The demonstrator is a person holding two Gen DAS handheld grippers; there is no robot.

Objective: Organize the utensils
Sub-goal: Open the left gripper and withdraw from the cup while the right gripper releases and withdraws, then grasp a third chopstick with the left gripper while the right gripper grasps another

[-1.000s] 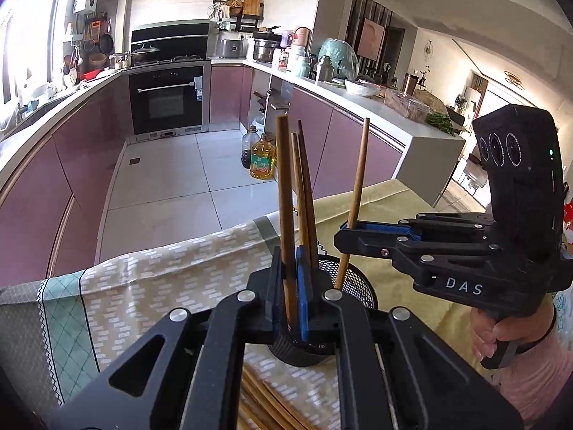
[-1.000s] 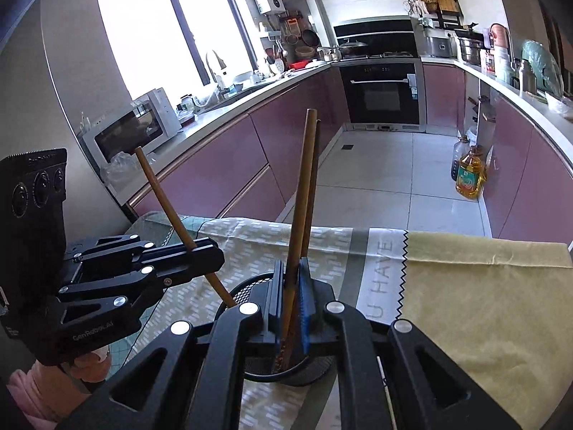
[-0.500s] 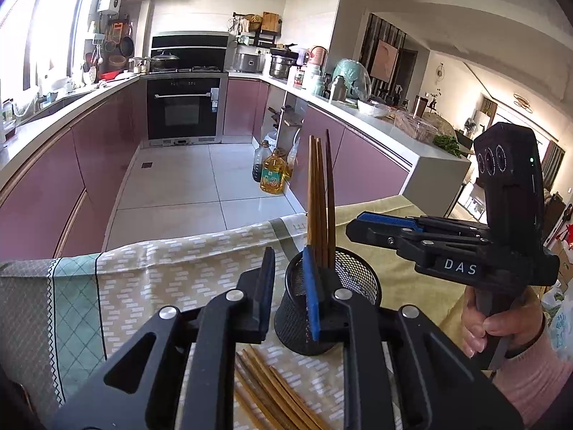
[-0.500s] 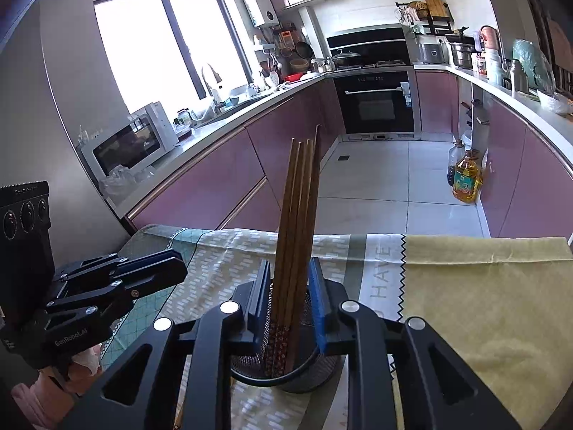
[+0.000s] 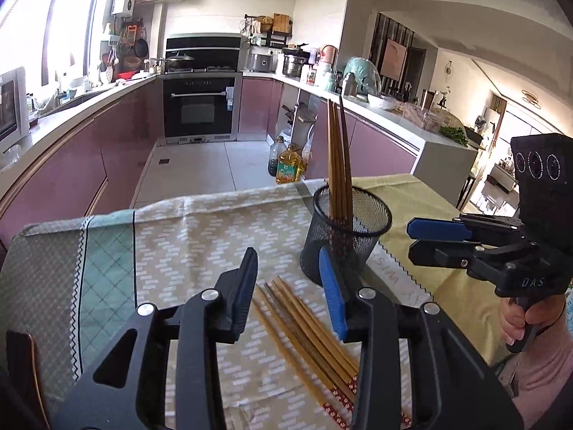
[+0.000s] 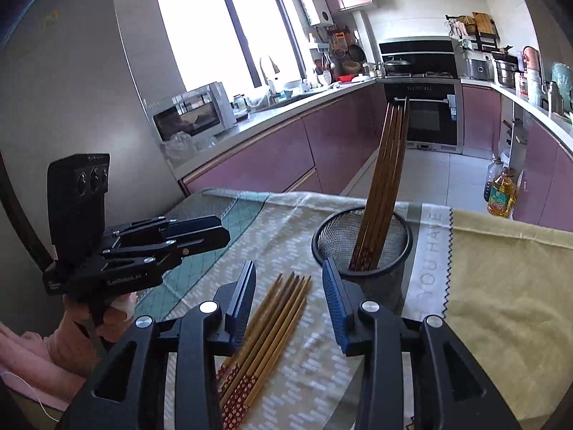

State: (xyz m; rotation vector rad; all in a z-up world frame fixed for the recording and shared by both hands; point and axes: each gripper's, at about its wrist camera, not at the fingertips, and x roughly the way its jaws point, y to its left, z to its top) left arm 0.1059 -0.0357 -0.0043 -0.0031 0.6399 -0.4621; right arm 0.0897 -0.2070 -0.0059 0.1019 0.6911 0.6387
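Note:
A black mesh cup (image 5: 346, 236) stands on the table cloth and holds several brown chopsticks (image 5: 338, 165) upright. It also shows in the right wrist view (image 6: 361, 247) with its chopsticks (image 6: 388, 179). Several loose chopsticks (image 5: 308, 329) lie flat in a bundle in front of the cup, also seen in the right wrist view (image 6: 268, 333). My left gripper (image 5: 290, 286) is open and empty above the loose bundle. My right gripper (image 6: 289, 292) is open and empty, just in front of the cup; it also appears in the left wrist view (image 5: 435, 236).
A patterned cloth (image 5: 200, 229) and a yellow cloth (image 6: 501, 279) cover the table. The table's far edge drops to the kitchen floor (image 5: 200, 172). Purple cabinets and an oven stand behind. The left gripper shows in the right wrist view (image 6: 200, 234).
Both grippers opened and let their chopsticks drop into the mesh cup. Both then drew back and down from the cup, so the loose bundle now lies between their fingers.

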